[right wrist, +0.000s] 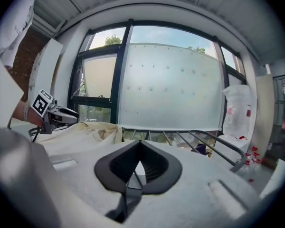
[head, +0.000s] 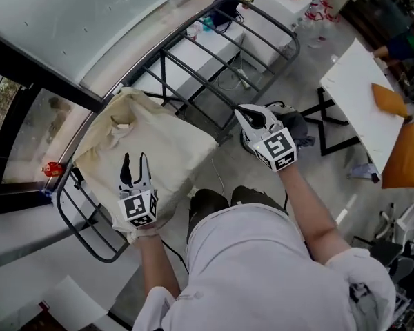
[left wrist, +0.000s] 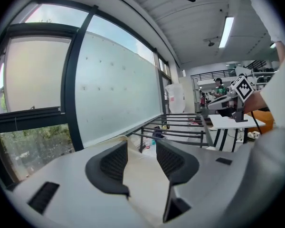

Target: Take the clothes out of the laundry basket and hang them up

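Observation:
A cream garment (head: 152,143) lies draped over the near end of a black metal drying rack (head: 207,81). My left gripper (head: 135,161) hovers over the cloth near its front edge, jaws open; in the left gripper view the cream fabric (left wrist: 145,175) shows between and under the spread fingers (left wrist: 115,163), untouched. My right gripper (head: 247,112) is at the rack's right side, shut with nothing between its pads (right wrist: 140,146). Beneath it sits the laundry basket with dark clothes (head: 300,126), mostly hidden by the gripper. The right gripper view shows the garment (right wrist: 85,129) to the left.
A large window (head: 69,19) runs along the rack's far side, with a red object (head: 53,169) on its sill. White boxes (head: 283,5) stand beyond the rack. A white table (head: 362,109) with orange items (head: 390,102) is at the right.

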A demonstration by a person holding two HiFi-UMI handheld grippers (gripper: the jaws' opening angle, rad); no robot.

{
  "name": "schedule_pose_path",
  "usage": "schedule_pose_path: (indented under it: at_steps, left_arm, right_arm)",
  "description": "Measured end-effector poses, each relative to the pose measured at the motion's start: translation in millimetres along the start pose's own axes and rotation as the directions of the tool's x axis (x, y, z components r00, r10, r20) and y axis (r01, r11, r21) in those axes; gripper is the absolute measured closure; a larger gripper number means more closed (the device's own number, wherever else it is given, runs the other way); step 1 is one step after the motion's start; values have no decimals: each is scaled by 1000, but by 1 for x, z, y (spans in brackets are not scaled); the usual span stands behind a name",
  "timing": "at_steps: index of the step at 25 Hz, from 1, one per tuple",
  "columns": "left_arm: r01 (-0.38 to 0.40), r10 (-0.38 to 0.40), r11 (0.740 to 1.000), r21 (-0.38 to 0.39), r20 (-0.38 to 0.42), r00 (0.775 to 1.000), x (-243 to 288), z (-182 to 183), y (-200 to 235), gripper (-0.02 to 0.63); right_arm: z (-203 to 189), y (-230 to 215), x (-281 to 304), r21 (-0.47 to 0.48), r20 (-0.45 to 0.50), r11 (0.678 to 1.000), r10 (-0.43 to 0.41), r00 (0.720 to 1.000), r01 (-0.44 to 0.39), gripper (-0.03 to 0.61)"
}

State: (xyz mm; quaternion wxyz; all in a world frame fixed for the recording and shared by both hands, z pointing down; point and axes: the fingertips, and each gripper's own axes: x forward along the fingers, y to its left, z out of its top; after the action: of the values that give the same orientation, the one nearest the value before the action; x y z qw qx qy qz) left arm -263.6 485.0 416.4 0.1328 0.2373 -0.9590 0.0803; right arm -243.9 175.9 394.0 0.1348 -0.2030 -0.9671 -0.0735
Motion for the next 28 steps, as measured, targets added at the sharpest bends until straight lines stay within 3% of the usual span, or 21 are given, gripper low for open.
schedule_pose_path:
  at_steps: [9,15,18,21,28]
  left_arm:
    - [198,-199,975,102,3,980,6,31,-183,442]
    - [393,-389,906,155,-56,920,29,33,-309,442]
    - [491,-482,855,167,-93,871,45,28,-363,442]
    - [593,-576,785,182,-140,806,62,17,-414,442]
    - [802,-744,567,189,-300,597,97,-41,-530,442]
  right_arm:
    - [-88,-73,-165,121,-9,979,-161,987,161,572]
    - [-161,-109,-263,225,-90,925,-294,952,307,572]
    - [-186,-123,-301,254,-126,890,-357,925,378,572]
    - [-209,-133,-335,284,-171,844,-422,890,455,572]
    - [-262,-144,-395,327,-317,719,-528,788,614,572]
